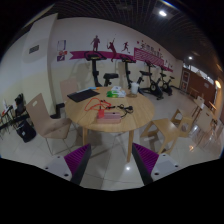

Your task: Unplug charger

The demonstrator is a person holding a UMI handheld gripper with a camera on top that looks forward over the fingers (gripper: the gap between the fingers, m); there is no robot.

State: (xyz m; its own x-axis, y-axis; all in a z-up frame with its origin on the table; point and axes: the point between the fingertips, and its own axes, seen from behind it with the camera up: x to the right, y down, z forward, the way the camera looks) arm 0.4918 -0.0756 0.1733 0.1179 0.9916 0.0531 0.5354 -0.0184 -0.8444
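In a big room, the claw point(111, 163) is open wide and holds nothing. Its two purple pads point(78, 158) stand far apart. Beyond them is a round wooden worktop point(140, 115) with chairs point(37, 112) around it. A dark flat thing point(84, 95) and a small pile of cables point(113, 108) lie on top. I cannot tell which one is the charger.
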